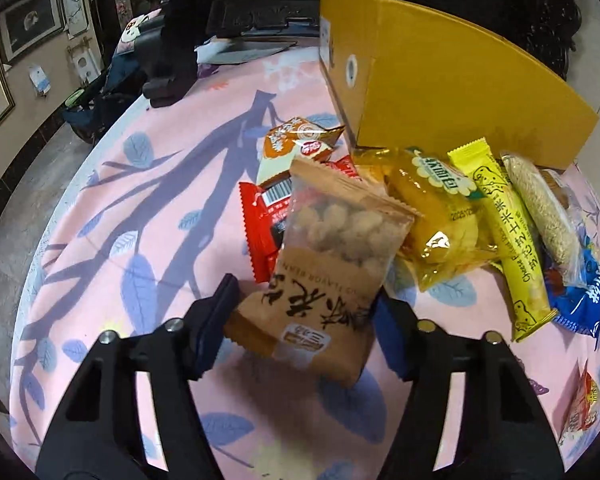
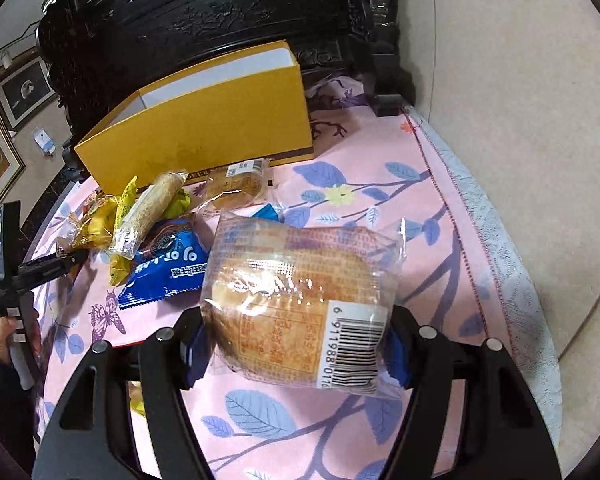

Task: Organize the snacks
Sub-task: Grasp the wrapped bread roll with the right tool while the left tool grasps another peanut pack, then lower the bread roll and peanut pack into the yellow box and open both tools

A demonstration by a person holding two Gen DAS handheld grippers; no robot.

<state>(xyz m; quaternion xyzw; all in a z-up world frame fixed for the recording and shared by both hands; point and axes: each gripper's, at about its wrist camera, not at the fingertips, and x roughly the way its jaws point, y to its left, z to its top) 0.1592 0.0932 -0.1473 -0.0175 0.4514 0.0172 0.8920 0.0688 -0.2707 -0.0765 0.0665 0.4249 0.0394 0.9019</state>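
- Left gripper: jaws about halfway in, blue pads pressing both sides of the brown bean packet. It has it by the bottom end, so the clear window full of round beans tips up and away over the pile. Grabbing the flat sealed end probably makes sense, since the beans would shift under the pads.
- Right gripper: also partly closed, pinching the wrapped round cake across its wide middle, barcode side up. The wrapper is puffy and slippery-looking, so I'd guess a middle grip keeps it from swinging.
- Both packets look lifted clear of the pink leaf-print tablecloth, not resting on it.
- Just past the jaws is the leftover pile: a red packet with an orange-and-white packet on top of it, a yellow bread bag, a yellow corn stick, a sesame roll lying across a blue cookie pack, and a small wrapped cake right against the box.
- The yellow cardboard box stands open-topped behind the pile, touching or nearly touching the snacks at its base. Pretty clearly the drop-off spot, which is why everything's heaped in front of it.
- My read: early-ish in the job. Next move is carrying both packets over the rim, and the near wall is tall, so they need height.
- In the right view, a hand holds the other gripper's handle at the left edge.
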